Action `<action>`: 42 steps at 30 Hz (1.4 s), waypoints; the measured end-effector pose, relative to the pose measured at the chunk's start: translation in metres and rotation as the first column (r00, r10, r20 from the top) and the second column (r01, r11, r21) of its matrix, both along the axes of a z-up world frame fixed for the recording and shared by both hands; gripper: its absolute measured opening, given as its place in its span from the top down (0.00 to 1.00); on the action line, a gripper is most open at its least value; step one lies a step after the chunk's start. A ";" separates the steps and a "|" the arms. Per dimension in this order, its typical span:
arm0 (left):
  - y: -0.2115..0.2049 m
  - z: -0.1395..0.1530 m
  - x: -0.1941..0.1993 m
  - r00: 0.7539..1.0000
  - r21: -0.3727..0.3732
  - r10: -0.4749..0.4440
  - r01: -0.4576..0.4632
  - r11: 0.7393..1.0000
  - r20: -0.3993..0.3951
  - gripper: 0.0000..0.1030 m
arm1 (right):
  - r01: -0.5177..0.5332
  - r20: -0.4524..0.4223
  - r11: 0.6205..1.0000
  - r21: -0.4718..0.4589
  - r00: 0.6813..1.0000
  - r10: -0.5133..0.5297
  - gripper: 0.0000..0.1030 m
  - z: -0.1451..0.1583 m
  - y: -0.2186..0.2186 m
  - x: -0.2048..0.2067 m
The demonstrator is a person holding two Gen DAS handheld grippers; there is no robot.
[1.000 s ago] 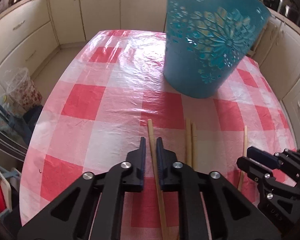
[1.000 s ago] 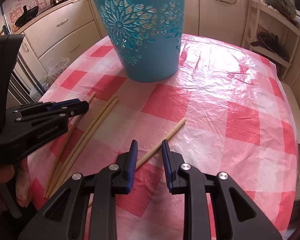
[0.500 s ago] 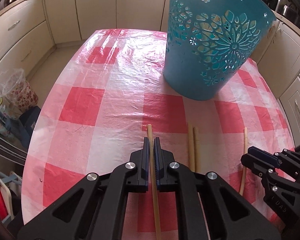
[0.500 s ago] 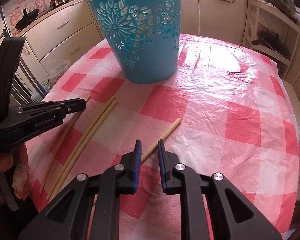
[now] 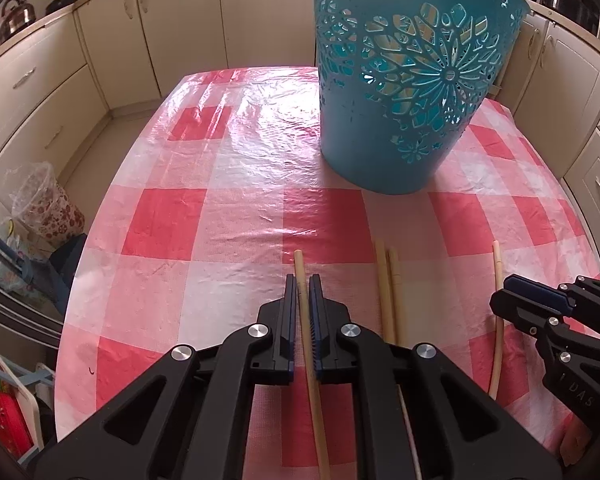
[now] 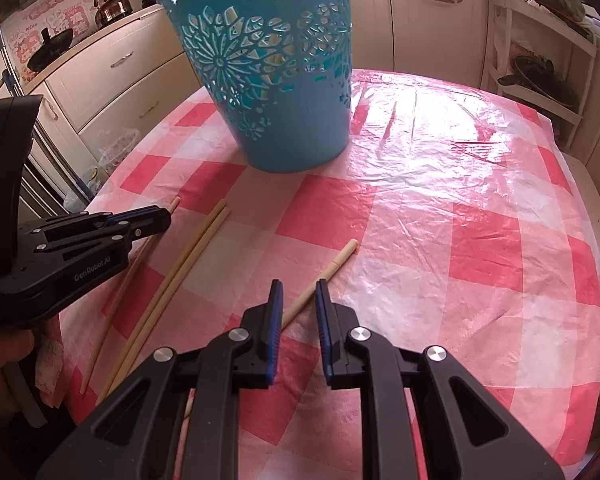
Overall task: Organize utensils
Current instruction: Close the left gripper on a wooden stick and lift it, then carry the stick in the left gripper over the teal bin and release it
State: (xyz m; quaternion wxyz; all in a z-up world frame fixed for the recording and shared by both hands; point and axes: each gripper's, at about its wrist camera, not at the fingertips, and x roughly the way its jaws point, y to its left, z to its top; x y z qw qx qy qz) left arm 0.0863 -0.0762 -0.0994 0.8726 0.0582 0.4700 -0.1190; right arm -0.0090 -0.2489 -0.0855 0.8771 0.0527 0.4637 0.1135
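Several pale wooden chopsticks lie on the red-and-white checked tablecloth (image 5: 204, 216) in front of a tall teal cut-out basket (image 5: 400, 100). My left gripper (image 5: 302, 280) is shut on the leftmost chopstick (image 5: 299, 260), low over the cloth. A loose pair of chopsticks (image 5: 386, 280) lies just right of it. My right gripper (image 6: 298, 286) holds its jaws narrowly apart, and a single chopstick (image 6: 340, 258) runs slantwise between them, touching both pads. The right wrist view also shows the left gripper (image 6: 166, 216) from the side, and the basket (image 6: 276, 80) standing beyond it.
Cream kitchen cabinets (image 5: 40, 92) surround the table. A plastic-lined floral bin (image 5: 46, 204) stands on the floor at the left. A white shelf rack (image 6: 540, 60) with pans is at the right. Glossy bare cloth (image 6: 440, 140) spreads to the basket's right.
The left jaws have closed fully onto the leftmost chopstick. The right jaws have narrowed around the single chopstick. Both hands have stayed roughly in place.
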 end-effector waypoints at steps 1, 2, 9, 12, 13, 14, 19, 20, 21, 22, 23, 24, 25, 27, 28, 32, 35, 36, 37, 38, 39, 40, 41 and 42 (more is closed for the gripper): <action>0.000 0.000 0.000 1.000 0.001 -0.007 0.007 1.000 0.003 0.95 | 0.000 0.001 1.000 -0.001 1.000 0.000 0.83 0.000 0.000 0.000; 0.000 0.000 0.000 1.000 0.001 -0.012 0.012 1.000 0.005 0.95 | 0.000 0.002 1.000 -0.002 1.000 0.000 0.83 0.000 0.000 0.000; 0.022 0.027 -0.004 0.999 -0.172 0.010 -0.002 0.985 0.046 0.96 | 0.001 0.002 1.000 -0.005 1.000 -0.001 0.83 0.001 0.001 0.000; 0.037 0.068 -0.009 0.988 -0.296 0.028 0.018 0.955 0.149 0.96 | 0.001 0.002 1.000 -0.004 1.000 -0.001 0.83 0.001 0.001 0.000; 0.040 0.084 -0.010 0.982 -0.329 0.035 0.029 0.944 0.188 0.96 | 0.001 0.001 1.000 -0.002 1.000 -0.001 0.82 0.001 0.001 -0.001; 0.042 0.099 -0.009 0.974 -0.357 0.043 0.040 0.933 0.223 0.96 | 0.001 0.000 1.000 -0.001 1.000 -0.001 0.82 0.001 0.002 -0.001; 0.034 0.167 0.006 0.925 -0.443 0.081 0.101 0.891 0.372 0.96 | 0.002 0.000 1.000 0.000 1.000 -0.002 0.80 0.001 0.002 -0.002; 0.030 0.178 0.011 0.914 -0.454 0.086 0.113 0.884 0.396 0.96 | 0.001 0.000 1.000 -0.001 1.000 -0.001 0.80 0.001 0.002 -0.002; 0.026 0.188 0.017 0.904 -0.464 0.093 0.123 0.877 0.417 0.96 | 0.002 0.001 1.000 -0.001 1.000 -0.002 0.80 0.001 0.003 -0.002; 0.020 0.197 0.022 0.893 -0.475 0.102 0.134 0.870 0.439 0.96 | 0.001 0.001 1.000 -0.001 1.000 -0.001 0.80 0.001 0.003 -0.002; 0.016 0.206 0.028 0.880 -0.484 0.113 0.143 0.863 0.461 0.96 | 0.000 0.002 1.000 -0.003 1.000 0.000 0.80 0.001 0.003 -0.002; 0.011 0.213 0.034 0.867 -0.489 0.124 0.149 0.860 0.483 0.96 | -0.001 0.003 1.000 -0.005 1.000 0.001 0.80 0.002 0.004 -0.002; 0.006 0.218 0.040 0.854 -0.493 0.138 0.151 0.857 0.502 0.96 | -0.003 0.004 1.000 -0.008 1.000 0.003 0.78 0.002 0.004 -0.003; -0.003 0.223 0.055 0.836 -0.504 0.168 0.143 0.852 0.522 0.96 | -0.010 0.010 1.000 -0.018 1.000 0.010 0.76 0.002 0.008 -0.004; -0.007 0.225 0.061 0.826 -0.503 0.185 0.134 0.854 0.533 0.96 | -0.014 0.013 1.000 -0.027 1.000 0.015 0.75 0.002 0.009 -0.005; -0.021 0.224 0.083 0.782 -0.505 0.247 0.099 0.858 0.573 0.96 | -0.026 0.026 0.998 -0.052 0.999 0.027 0.72 0.001 0.015 -0.005; -0.030 0.217 0.096 0.763 -0.501 0.272 0.078 0.862 0.587 0.96 | -0.034 0.031 0.997 -0.067 0.999 0.036 0.70 0.001 0.018 -0.004; -0.033 0.214 0.099 0.762 -0.498 0.273 0.075 0.864 0.587 0.96 | -0.037 0.032 0.997 -0.073 0.999 0.039 0.69 0.001 0.018 -0.004; -0.036 0.211 0.102 0.764 -0.494 0.271 0.071 0.867 0.586 0.96 | -0.040 0.033 0.996 -0.080 0.999 0.042 0.69 0.001 0.019 -0.004; -0.039 0.208 0.103 0.762 -0.485 0.270 0.066 0.872 0.589 0.96 | -0.042 0.034 0.995 -0.088 0.998 0.046 0.68 0.001 0.021 -0.004; -0.040 0.205 0.104 0.760 -0.479 0.268 0.064 0.876 0.592 0.96 | -0.045 0.035 0.994 -0.096 0.998 0.048 0.67 0.001 0.022 -0.004; -0.042 0.202 0.104 0.759 -0.472 0.264 0.064 0.879 0.595 0.96 | -0.047 0.035 0.994 -0.102 0.998 0.051 0.66 0.001 0.024 -0.003; -0.044 0.200 0.104 0.759 -0.465 0.259 0.064 0.883 0.598 0.96 | -0.049 0.036 0.993 -0.107 0.998 0.053 0.66 0.001 0.025 -0.003; -0.045 0.198 0.102 0.756 -0.453 0.254 0.063 0.889 0.604 0.96 | -0.050 0.036 0.993 -0.111 0.998 0.054 0.65 0.001 0.026 -0.003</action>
